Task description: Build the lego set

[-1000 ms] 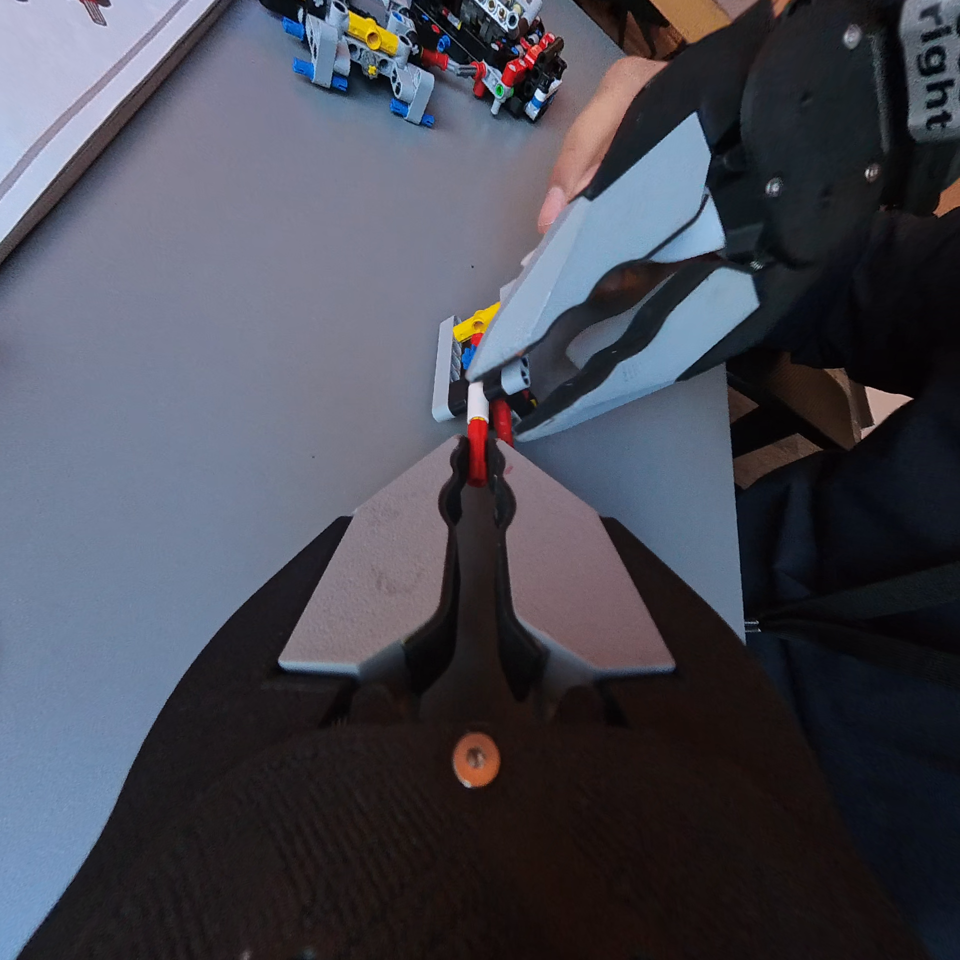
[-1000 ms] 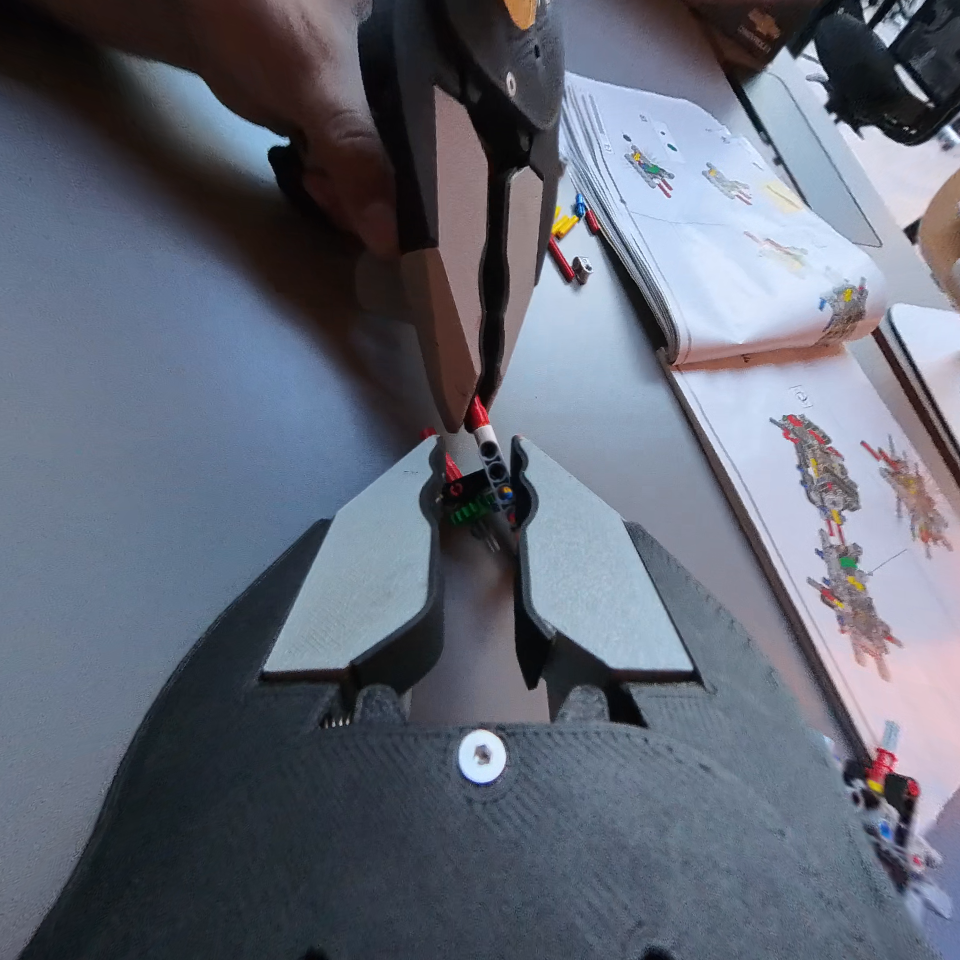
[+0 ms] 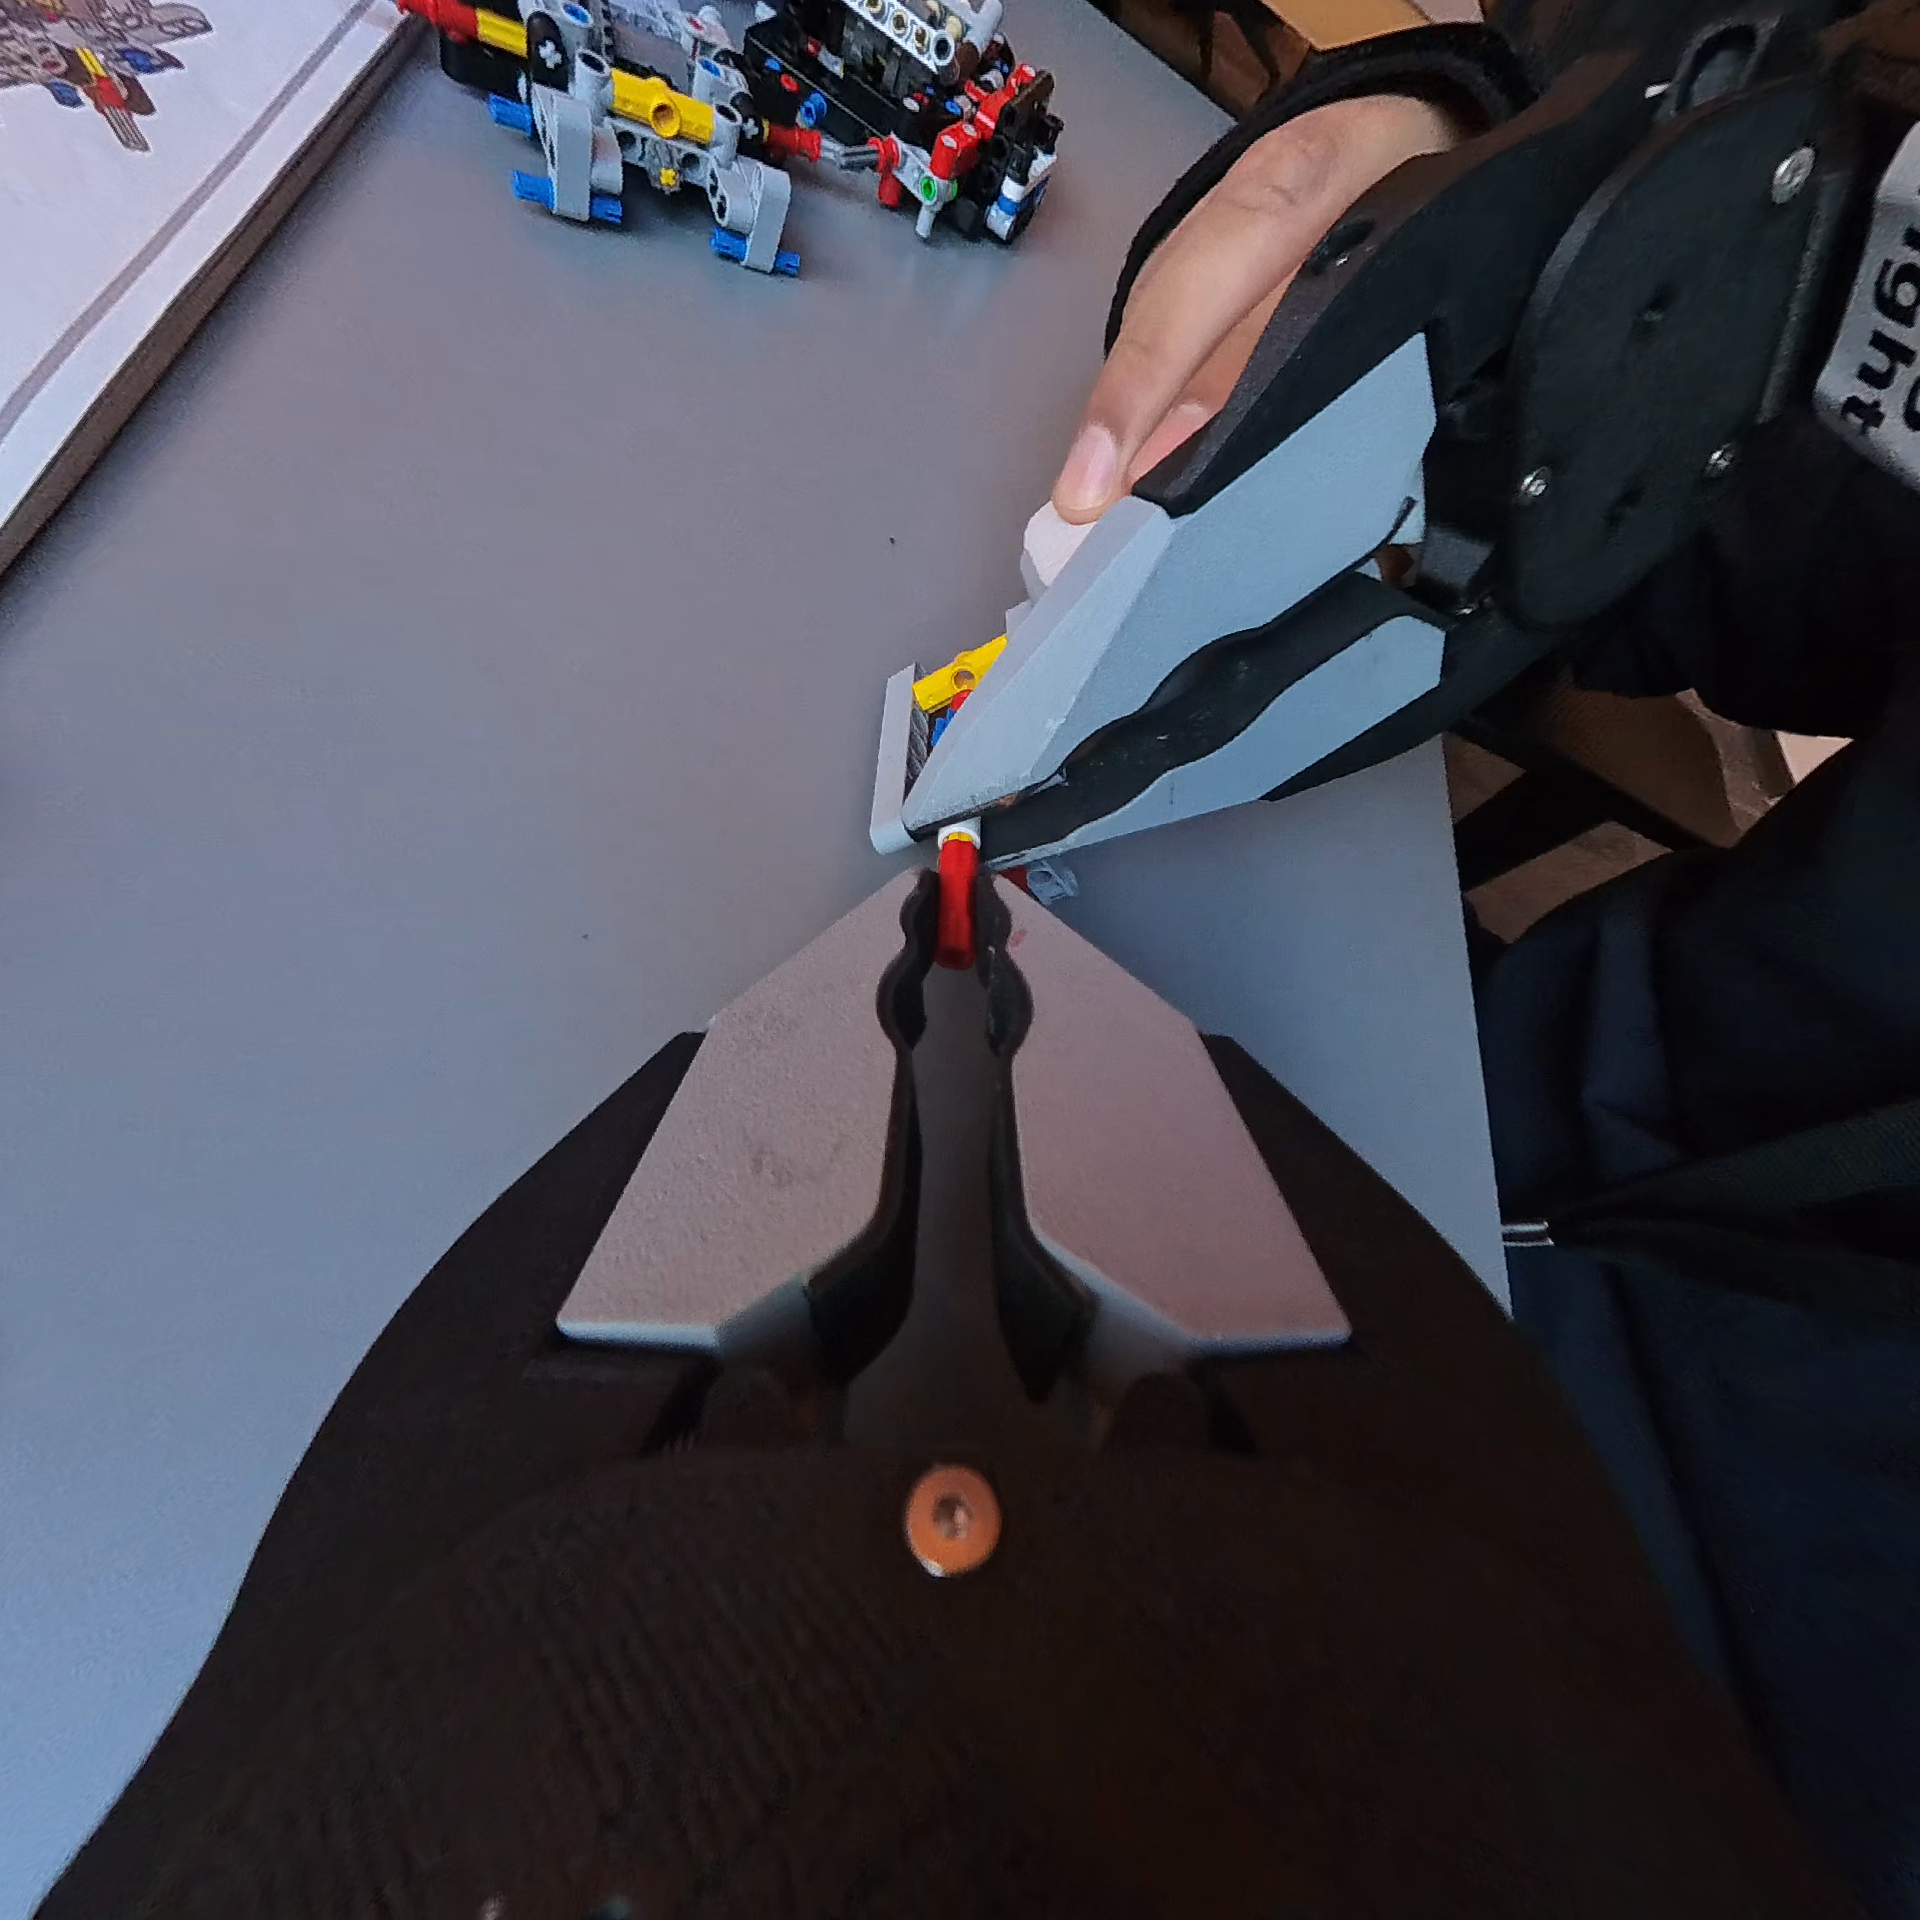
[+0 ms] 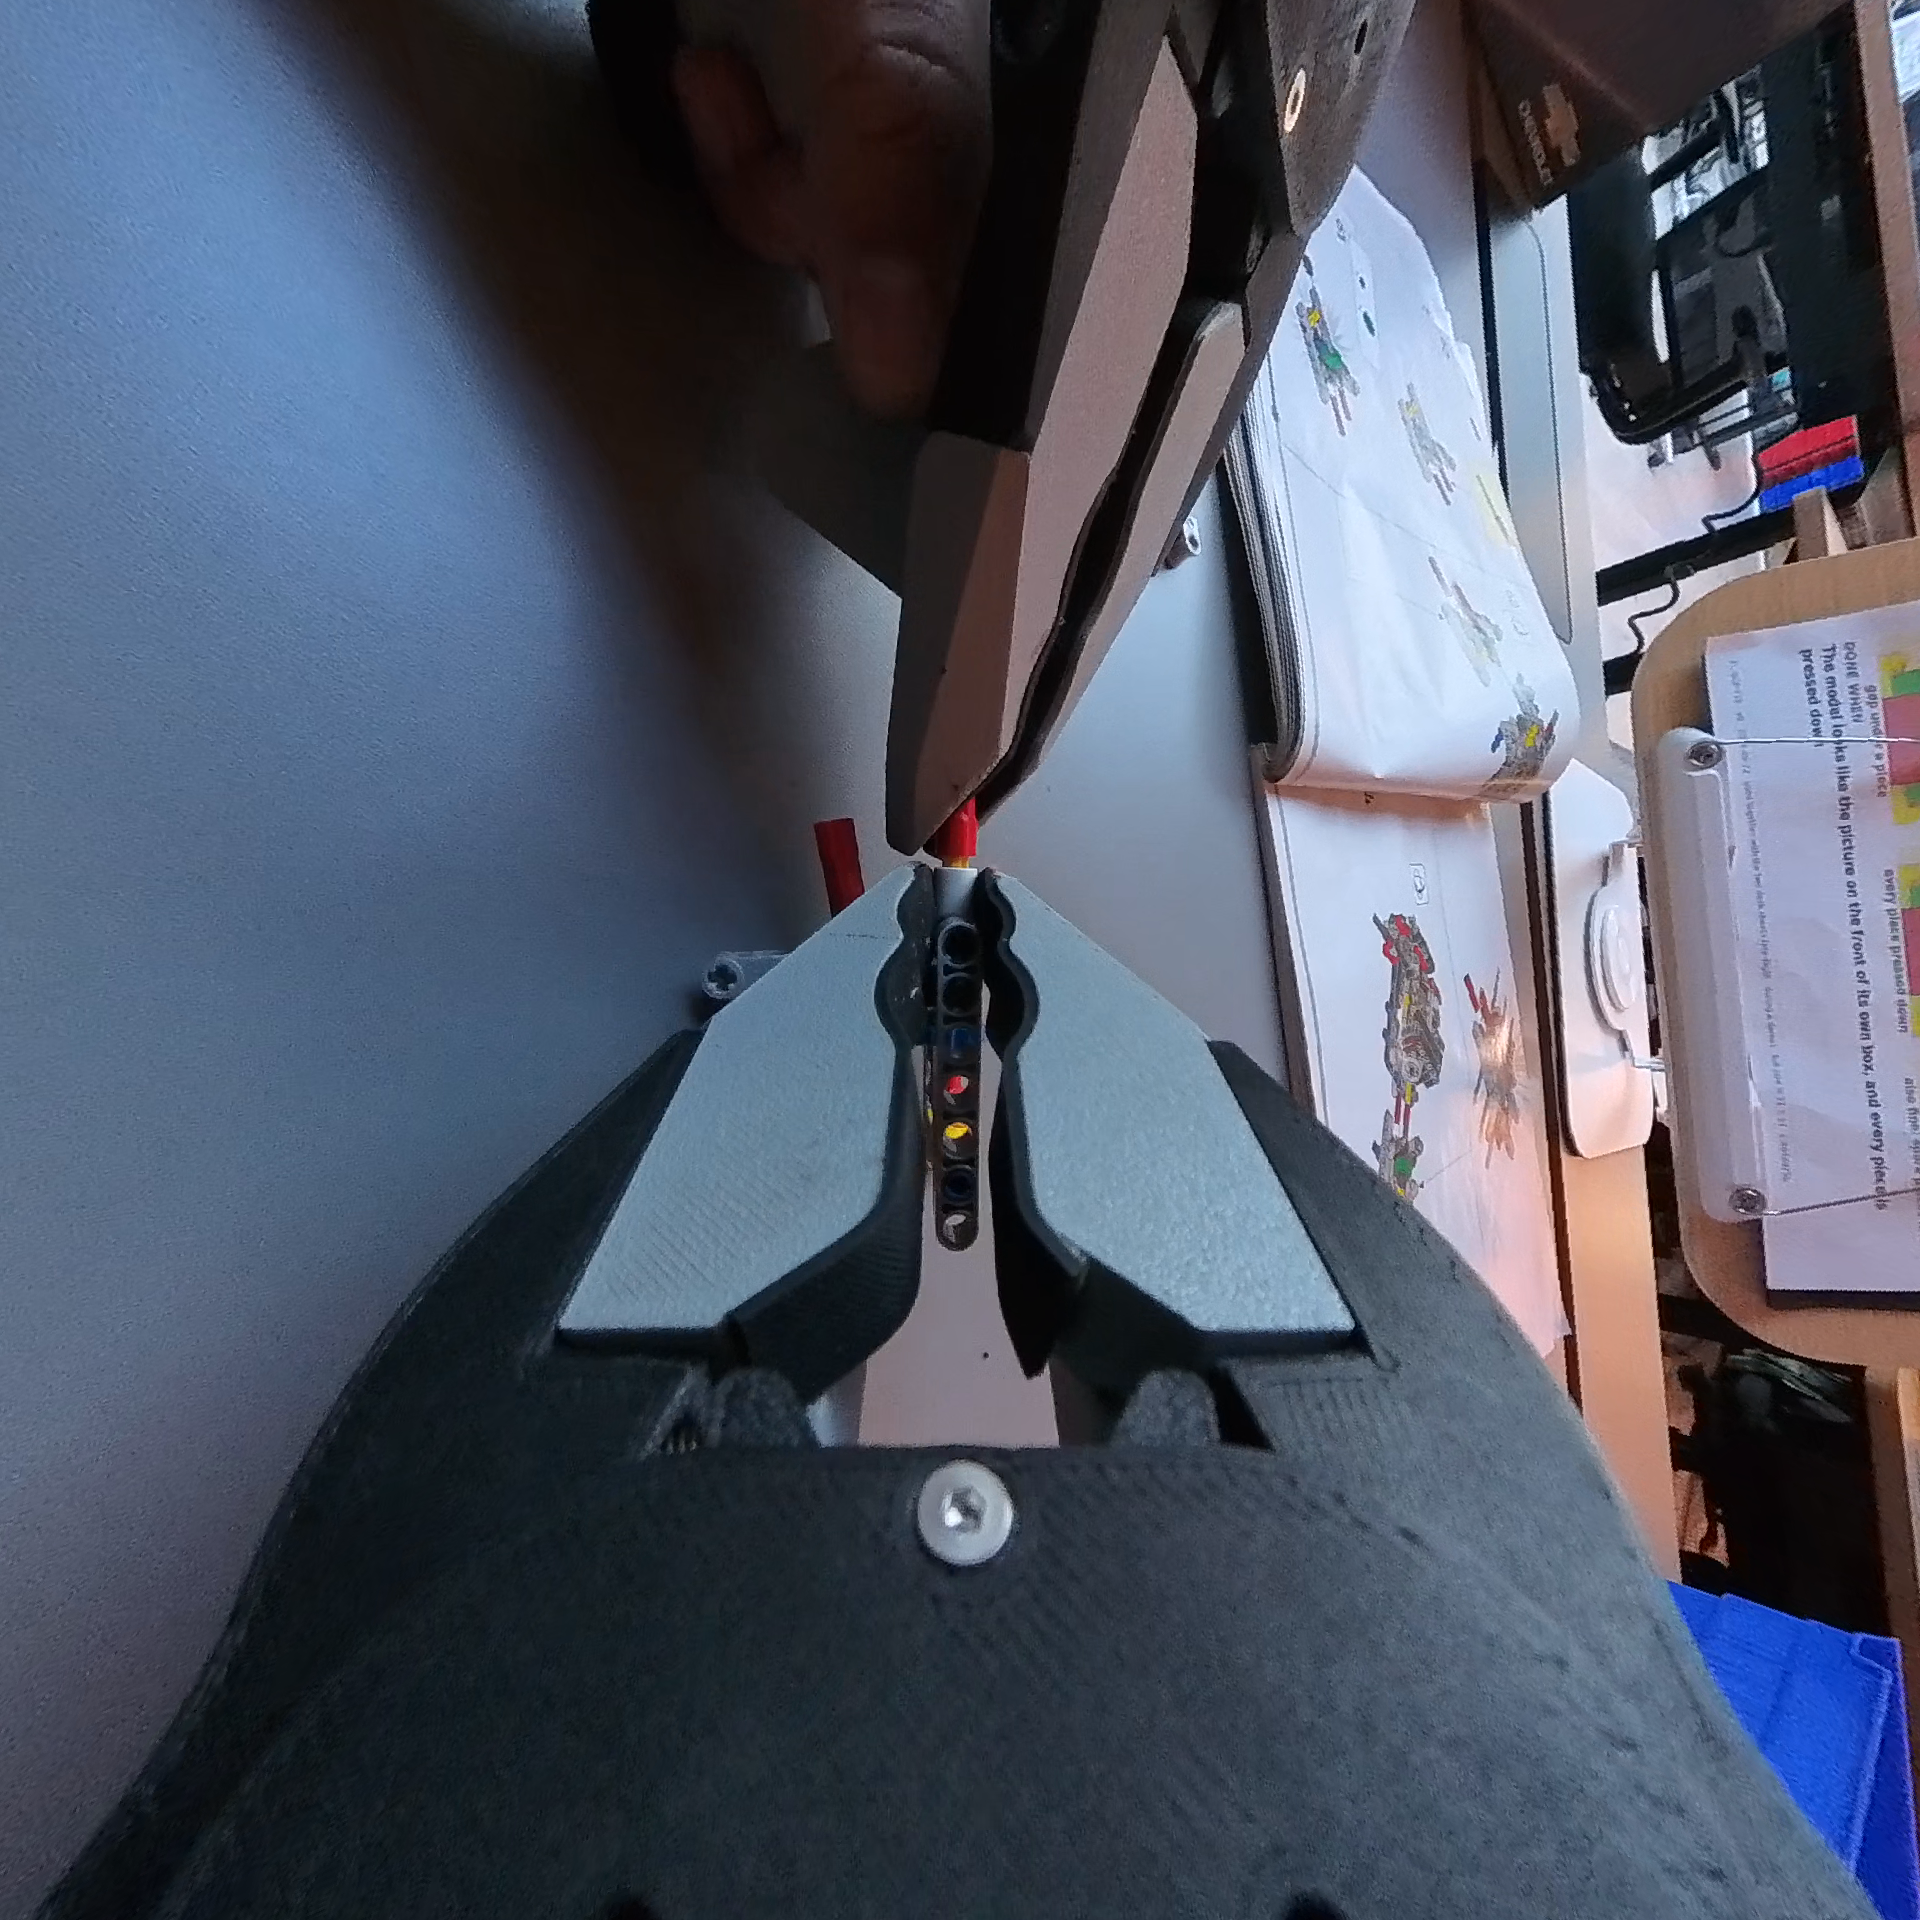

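Tools held in two hands meet tip to tip above a grey tabletop point(image 3: 416, 727). From the left wrist view, the left tool point(image 3: 954, 925) has its fingers nearly together, pinching a small red pin point(image 3: 956, 914) that points straight ahead; both black pads press on its sides. The pin's far end carries a white collar that sits at the tips of the right tool point(image 3: 971, 821), which comes in from the right, held by a hand point(image 3: 1195, 343). From the right wrist view, the right tool point(image 4: 956, 904) is clamped on a small brick assembly point(image 4: 956, 1091): a thin black beam with a row of holes, some filled with blue, red and yellow pegs, lying lengthwise between the pads. In the left view, grey, yellow and blue parts of this assembly stick out beside the right tool. A loose red piece point(image 4: 836, 862) and a small grey connector point(image 4: 732, 977) lie on the tabletop just beside the tips. Farther back stands a larger brick model point(image 3: 748, 114) in grey, yellow, red and blue. An open instruction booklet point(image 4: 1392, 520) lies nearby.
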`<state>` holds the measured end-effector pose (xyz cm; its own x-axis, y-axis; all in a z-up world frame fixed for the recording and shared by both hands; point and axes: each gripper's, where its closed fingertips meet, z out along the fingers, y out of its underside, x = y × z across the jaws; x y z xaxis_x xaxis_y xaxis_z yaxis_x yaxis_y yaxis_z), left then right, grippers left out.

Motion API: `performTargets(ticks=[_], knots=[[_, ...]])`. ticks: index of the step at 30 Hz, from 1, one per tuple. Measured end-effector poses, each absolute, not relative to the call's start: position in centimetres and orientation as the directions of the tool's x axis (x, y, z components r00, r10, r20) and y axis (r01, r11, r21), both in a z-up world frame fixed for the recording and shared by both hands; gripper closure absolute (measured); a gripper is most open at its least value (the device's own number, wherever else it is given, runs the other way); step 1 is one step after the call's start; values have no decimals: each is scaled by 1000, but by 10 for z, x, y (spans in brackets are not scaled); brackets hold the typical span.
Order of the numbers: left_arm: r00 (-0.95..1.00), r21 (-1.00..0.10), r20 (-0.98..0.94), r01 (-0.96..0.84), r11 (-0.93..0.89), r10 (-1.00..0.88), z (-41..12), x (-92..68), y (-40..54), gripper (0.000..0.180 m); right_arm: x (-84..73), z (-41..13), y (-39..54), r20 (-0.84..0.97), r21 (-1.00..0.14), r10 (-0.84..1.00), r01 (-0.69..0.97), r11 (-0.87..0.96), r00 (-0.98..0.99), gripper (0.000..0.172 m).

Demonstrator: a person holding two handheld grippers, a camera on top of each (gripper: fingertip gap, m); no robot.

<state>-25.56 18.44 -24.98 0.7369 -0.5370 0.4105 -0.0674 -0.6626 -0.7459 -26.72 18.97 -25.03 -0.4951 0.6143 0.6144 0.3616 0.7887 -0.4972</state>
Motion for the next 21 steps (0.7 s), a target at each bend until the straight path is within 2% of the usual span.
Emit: performTargets(ticks=[18, 21], knots=[[722, -745, 424, -65, -664, -547, -248, -256, 176, 178, -268, -248, 183, 638, -514, 593, 301, 803, -491, 166], [730, -739, 435, -45, -673, -527, -249, -257, 180, 178, -270, -250, 184, 598, -552, 636, 325, 768, -487, 167]])
